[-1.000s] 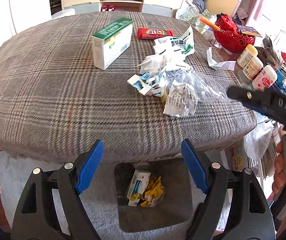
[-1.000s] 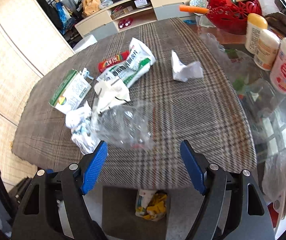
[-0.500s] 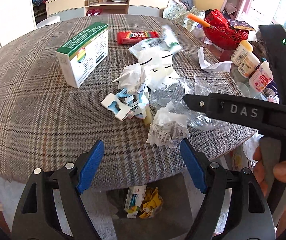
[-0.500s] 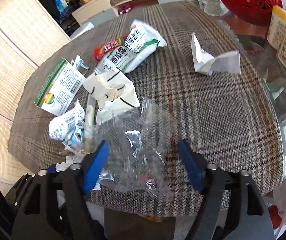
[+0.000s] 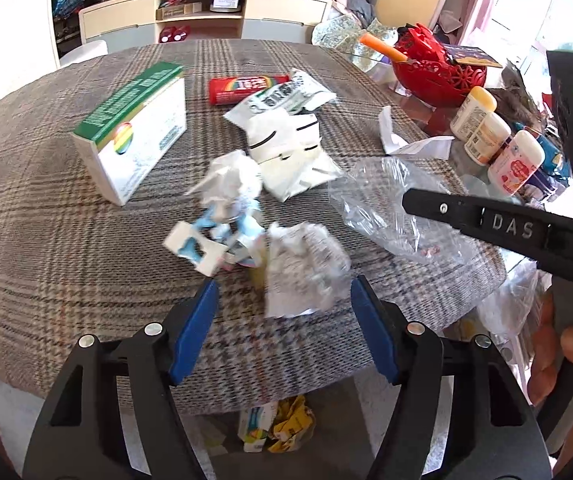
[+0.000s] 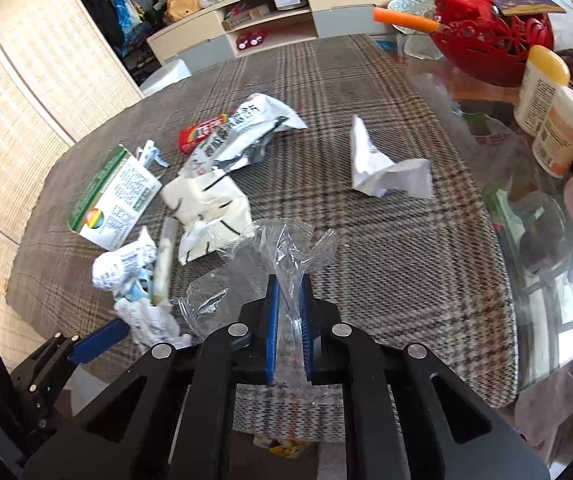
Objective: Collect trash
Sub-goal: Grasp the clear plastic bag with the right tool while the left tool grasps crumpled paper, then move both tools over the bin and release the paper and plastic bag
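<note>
Down on the floor, just under the near edge of the counter (image 5: 46, 264), sits the bin (image 5: 338, 444) with a few bits of trash in it, a small carton and some yellow wrappers (image 5: 290, 426). So a little is done, but most of the trash is not picked up yet. The right tool (image 6: 289, 312) has its blue pads squeezed together on the clear plastic bag (image 6: 282, 252), which lies at the near edge of the counter. I think that bag goes in the bin next. The left tool (image 5: 284, 328) is wide open and holds nothing; it is right in front of the crumpled receipt (image 5: 302, 268), which looks like its next pick. Just behind that lie torn blue and white paper bits (image 5: 222, 236). A bit farther are a creased white wrapper (image 5: 286, 152) and the green and white box (image 5: 134, 132). Off to the right is a folded white paper (image 6: 382, 168). Farthest back lie a printed white bag (image 6: 246, 128) and a red candy tube (image 5: 246, 88). All these are left on the counter. The red basket (image 6: 482, 36) and the bottles (image 6: 554, 100) stand past the cloth, and I cannot tell if they are trash.
</note>
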`<state>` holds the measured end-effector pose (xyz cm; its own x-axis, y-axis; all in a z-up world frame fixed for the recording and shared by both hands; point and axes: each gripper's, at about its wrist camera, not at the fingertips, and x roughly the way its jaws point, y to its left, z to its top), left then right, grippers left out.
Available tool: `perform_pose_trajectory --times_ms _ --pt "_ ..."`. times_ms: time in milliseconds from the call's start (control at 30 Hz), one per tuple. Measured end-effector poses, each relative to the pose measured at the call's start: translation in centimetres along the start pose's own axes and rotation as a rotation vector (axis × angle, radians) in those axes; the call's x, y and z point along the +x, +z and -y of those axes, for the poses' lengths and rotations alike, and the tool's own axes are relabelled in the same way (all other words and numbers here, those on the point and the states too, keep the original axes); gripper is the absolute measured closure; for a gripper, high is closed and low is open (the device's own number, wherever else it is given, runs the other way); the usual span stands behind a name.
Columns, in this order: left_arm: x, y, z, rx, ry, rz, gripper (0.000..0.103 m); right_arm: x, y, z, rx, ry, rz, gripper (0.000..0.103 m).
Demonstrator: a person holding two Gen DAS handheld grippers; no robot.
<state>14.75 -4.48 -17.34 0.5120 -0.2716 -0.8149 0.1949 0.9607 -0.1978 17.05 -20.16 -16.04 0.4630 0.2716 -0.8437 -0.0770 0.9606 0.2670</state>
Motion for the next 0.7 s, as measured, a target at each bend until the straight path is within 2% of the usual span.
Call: perform_pose_trajectory --times_ms 100,133,167,267,533,700 --pt "0.5 0.3 0.7 0.012 -0.003 0.003 0.039 -0.4 -0.3 0.6 -0.013 -0.013 -0.003 0.092" --pt "0.6 0.4 0.8 0.015 -0.001 0.003 0.043 -0.6 -0.4 0.8 -0.019 -0.017 -0.001 0.093" --pt "0.9 0.5 0.9 0.015 -0.004 -0.004 0.054 -0.9 -0.5 1.0 -0.021 -0.019 0.002 0.093" --pt "1.3 0.4 1.0 0.007 -0.015 -0.012 0.071 -1.2 -0.7 1.8 -0.016 -0.016 0.004 0.093" --pt "-1.2 -1.1 1.3 0.005 -0.026 0.002 0.078 -2.6 -2.0 2.4 -0.010 -0.005 0.010 0.095" --pt "-4.2 -3.9 1.5 -0.008 -0.034 0.020 0.079 -5.0 -4.5 1.5 -0.006 0.026 0.037 0.095"
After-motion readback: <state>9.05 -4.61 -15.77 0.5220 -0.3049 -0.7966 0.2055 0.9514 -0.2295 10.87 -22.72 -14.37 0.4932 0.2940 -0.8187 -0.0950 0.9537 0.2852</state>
